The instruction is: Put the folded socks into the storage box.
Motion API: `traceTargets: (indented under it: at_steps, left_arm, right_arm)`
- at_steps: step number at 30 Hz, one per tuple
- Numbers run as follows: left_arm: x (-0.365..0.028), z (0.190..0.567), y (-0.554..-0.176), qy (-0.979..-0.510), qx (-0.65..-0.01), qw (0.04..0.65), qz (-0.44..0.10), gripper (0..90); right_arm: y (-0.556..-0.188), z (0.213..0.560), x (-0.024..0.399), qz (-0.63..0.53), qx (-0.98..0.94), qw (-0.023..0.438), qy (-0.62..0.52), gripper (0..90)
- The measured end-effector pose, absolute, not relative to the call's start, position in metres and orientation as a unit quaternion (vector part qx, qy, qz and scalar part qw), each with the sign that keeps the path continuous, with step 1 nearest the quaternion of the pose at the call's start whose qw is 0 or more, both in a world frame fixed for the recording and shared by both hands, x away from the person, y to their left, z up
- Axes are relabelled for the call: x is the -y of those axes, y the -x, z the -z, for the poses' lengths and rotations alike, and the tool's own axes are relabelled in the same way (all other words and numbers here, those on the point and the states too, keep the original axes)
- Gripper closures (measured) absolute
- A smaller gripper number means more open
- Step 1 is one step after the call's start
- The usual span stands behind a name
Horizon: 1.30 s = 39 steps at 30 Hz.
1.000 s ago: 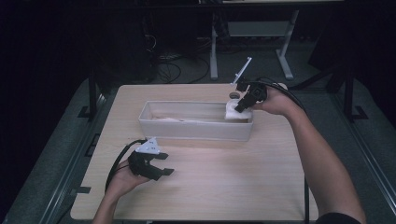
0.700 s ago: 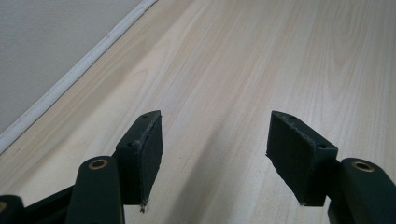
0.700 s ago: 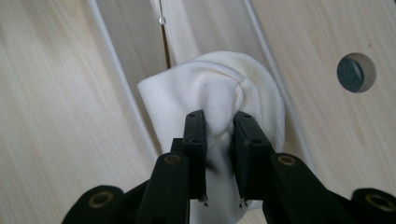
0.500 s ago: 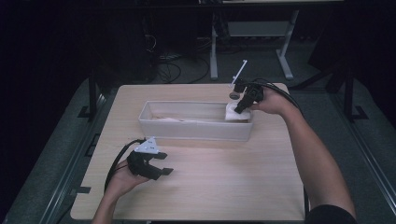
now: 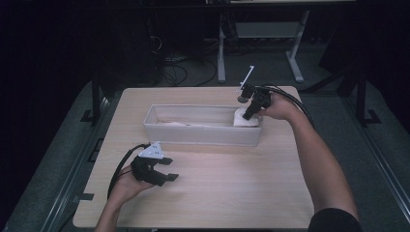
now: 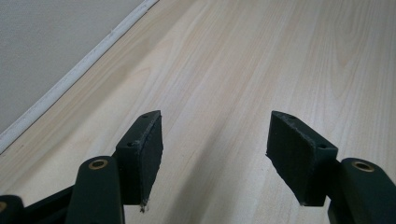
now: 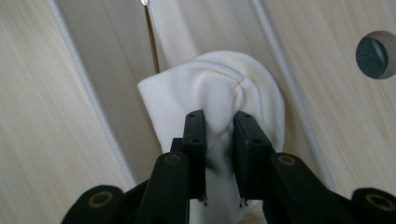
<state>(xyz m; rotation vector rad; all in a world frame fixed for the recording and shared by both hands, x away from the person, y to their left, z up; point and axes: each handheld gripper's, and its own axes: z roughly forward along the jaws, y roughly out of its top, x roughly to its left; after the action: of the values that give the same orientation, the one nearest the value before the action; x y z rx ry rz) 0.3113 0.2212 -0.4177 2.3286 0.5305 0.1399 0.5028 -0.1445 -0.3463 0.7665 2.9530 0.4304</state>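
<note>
While our right gripper pinches a fold of the white cloth, the bundle bulges just ahead of its fingertips, over the right end of the long white tray. In the right gripper view the two black jaws stand close together with the fabric squeezed between their pads, and the tray's walls run away on both sides of the cloth. From the high view we see this gripper angled down into the tray, with more pale cloth lying along the tray's bottom to its left. A small round grey-faced object sits on the table off to the upper right of the jaws. Our left gripper rests low over the bare table, near the tray's front wall, its jaws spread wide with nothing between them.
</note>
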Motion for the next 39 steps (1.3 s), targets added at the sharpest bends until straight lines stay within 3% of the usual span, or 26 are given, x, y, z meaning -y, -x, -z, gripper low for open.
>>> traceTargets:
  at_steps: [39]
  left_arm:
    - [-0.223,0.421,-0.312,-0.905,-0.21,0.367,-0.047,35.7]
  right_arm:
    - [-0.506,0.389,0.147,-0.13,-0.955,0.008,-0.266,74.8]
